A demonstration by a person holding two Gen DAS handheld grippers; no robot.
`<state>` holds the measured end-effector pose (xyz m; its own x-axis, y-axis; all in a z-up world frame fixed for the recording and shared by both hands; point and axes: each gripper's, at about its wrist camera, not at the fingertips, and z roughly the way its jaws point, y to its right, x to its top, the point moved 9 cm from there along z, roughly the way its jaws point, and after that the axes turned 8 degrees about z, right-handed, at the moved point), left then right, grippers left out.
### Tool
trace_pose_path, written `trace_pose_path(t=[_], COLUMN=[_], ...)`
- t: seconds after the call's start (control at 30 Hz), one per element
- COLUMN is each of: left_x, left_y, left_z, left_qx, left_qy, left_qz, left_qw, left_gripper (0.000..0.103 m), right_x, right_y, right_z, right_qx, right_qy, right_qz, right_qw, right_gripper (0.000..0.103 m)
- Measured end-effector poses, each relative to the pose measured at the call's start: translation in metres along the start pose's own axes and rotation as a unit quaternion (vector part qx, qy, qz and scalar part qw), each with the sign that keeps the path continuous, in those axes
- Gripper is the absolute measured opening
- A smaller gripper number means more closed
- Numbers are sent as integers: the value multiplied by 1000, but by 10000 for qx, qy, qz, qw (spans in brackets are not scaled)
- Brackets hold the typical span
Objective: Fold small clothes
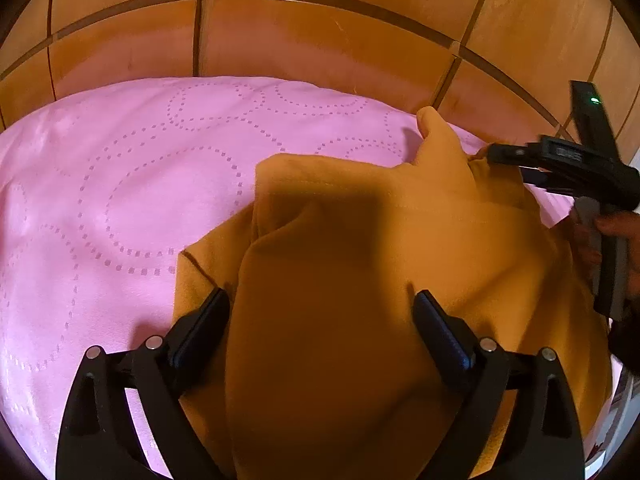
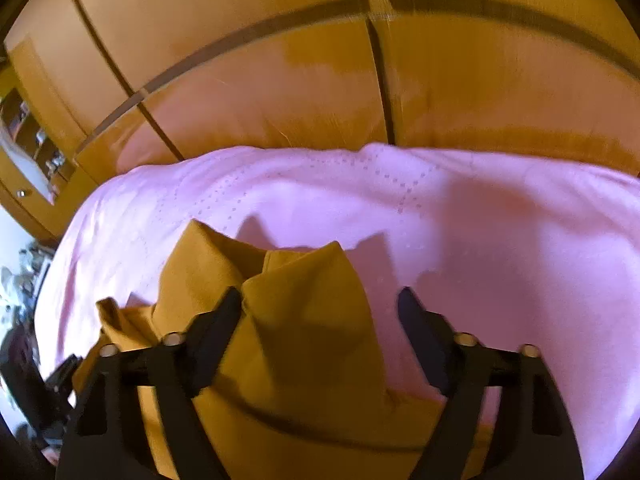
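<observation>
On top of the pink bedcover (image 1: 120,184) with its rings of little dots, a mustard-yellow cloth (image 1: 360,280) is lying in a soft, bumpy heap, not yet flat and not yet neatly folded. Behind the bed, big orange wooden panels (image 1: 320,40) are standing like a wall. The left gripper (image 1: 322,308) is pointing down at the near part of the cloth, and its two black fingers (image 1: 204,320) are standing wide apart with a hump of cloth rising between them; the pads are not pinching it, so it is holding nothing. The right gripper (image 2: 320,304) is reaching in at the far right corner of the cloth, where two pointy flaps (image 2: 316,272) are sticking up. Its jaws are apart too, one finger (image 2: 218,320) touching the side of a flap and the other over bare pink cover, so it is not squeezing anything either. A hand (image 1: 616,228) is holding that tool at the right edge of the left view. Plenty could go wrong from here. If either gripper closes on the thick hump, it could be grabbing several layers at once and dragging the whole heap instead of one edge. The pink cover is soft and loose, so a low pinch could be catching it along with the cloth. The standing flaps look floppy, and a bump from a finger could be knocking them over and messing up the fold.
</observation>
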<state>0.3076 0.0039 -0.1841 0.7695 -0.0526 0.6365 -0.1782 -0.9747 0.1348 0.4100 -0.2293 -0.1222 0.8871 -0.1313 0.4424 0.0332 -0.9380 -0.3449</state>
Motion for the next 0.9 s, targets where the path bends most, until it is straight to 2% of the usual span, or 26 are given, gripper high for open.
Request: trace_pose_path(t=[0.07,0.17,0.4,0.53,0.67,0.8,0.9], left_x=[-1,-1,-1,0,1,-2,-12], left_y=[0,2,3,1,-1,-4,-10], left_z=[2,4,4,2,-1,-15,-33], left_qx=[-90,-102,-71,-161,-272,-187,-363], left_qy=[10,21,16,63,115,149,349], left_qz=[-35,-29,-2,-66,-186,-360,-808], left_qw=[10000,9999,10000,9998,9994,9991,9955], left_gripper=[95,95,96,96,96,96,96], right_x=[-3,-4,-5,-24,-53,-99,-147], right_y=[0,-2,-28,-46,-63,-75,-79], right_z=[11,11,-36,-72,-99,-111,-108], right_qx=[97,122,327,583,598,620,432], right_qy=[-172,-122,393,699,921,954,816], right_qz=[108,94,-401,-805,-1408,-2269,-3149], right_qw=[9997,9998,9979,9926,9839,9672,9446], right_gripper=[27,13,9,9,9,9,9])
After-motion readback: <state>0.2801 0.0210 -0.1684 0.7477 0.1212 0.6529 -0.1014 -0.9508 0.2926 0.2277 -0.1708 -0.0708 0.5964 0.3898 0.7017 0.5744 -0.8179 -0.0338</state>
